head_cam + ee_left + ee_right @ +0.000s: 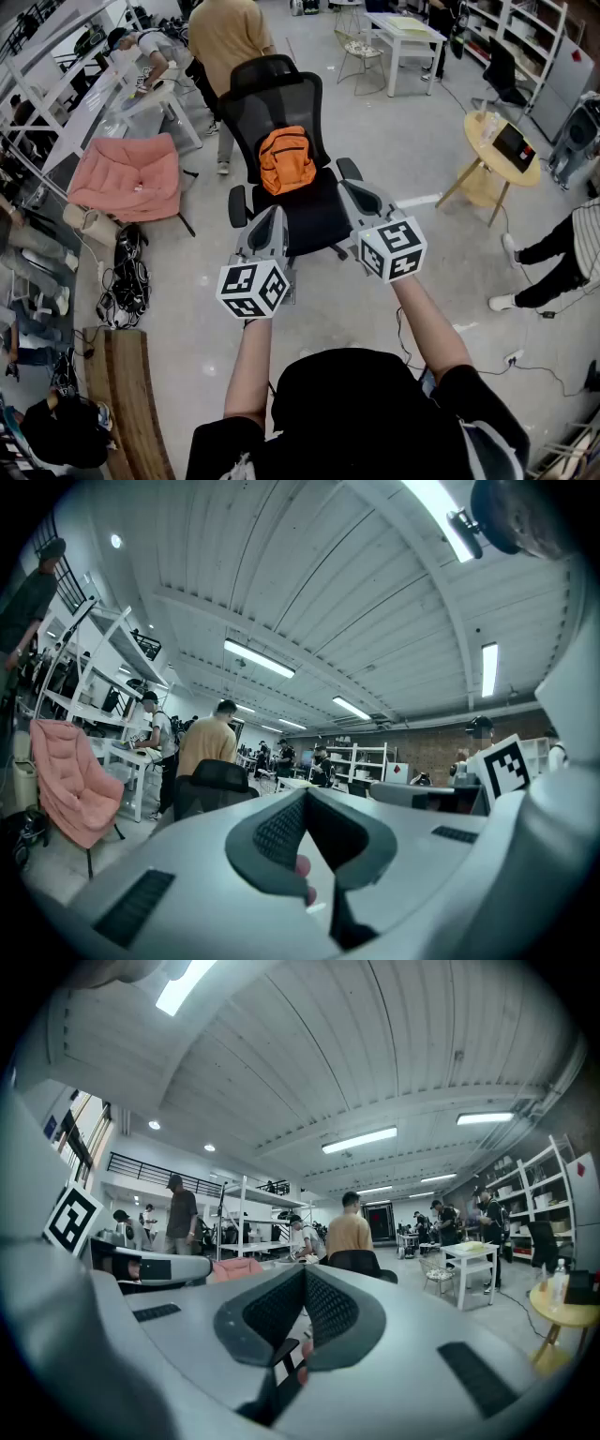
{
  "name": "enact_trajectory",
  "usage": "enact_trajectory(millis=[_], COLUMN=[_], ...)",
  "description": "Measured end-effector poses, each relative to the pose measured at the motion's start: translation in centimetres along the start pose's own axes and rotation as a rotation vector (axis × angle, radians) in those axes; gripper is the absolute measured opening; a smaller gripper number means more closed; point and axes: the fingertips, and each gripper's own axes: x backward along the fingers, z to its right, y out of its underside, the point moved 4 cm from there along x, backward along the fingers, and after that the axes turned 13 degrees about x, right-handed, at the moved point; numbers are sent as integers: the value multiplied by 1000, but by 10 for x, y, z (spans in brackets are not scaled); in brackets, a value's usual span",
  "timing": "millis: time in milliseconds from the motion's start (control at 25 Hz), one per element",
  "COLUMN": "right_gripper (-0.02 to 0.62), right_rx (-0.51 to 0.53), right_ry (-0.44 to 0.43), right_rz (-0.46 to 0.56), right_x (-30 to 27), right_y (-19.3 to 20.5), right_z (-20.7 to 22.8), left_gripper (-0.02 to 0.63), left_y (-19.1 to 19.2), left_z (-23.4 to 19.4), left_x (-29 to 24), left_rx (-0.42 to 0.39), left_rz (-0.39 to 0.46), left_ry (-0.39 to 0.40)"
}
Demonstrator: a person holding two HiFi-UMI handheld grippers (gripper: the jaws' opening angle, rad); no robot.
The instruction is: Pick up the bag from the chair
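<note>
Both left tongs and right tongs sit pinched together, empty. We spread them before reaching the orange backpack.

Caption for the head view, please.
Shut, empty left gripper and right gripper held out toward the orange bag on the black office chair.

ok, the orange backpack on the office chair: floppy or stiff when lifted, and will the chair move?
Likely soft: the orange backpack creases and slumps against the backrest, so it should sag when lifted. It looks fairly flat, so probably light. The office chair looks like a swivel type; a sideways tug may turn it.
</note>
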Motion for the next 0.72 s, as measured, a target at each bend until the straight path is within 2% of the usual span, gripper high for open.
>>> enact_trajectory(millis=[400,720], right_gripper=[0,0], right_rx=[27,-4], right_ry=[-12,-28], right_rz=[11,10], right_x=[25,35], right_y=[9,19], right_z=[13,23], left_gripper=[2,2], left_y=[19,33], left_z=[32,45], left_x=[-2,-3], left_rx=[-20,-29], left_rz=[1,-7], left_ry=[3,-7])
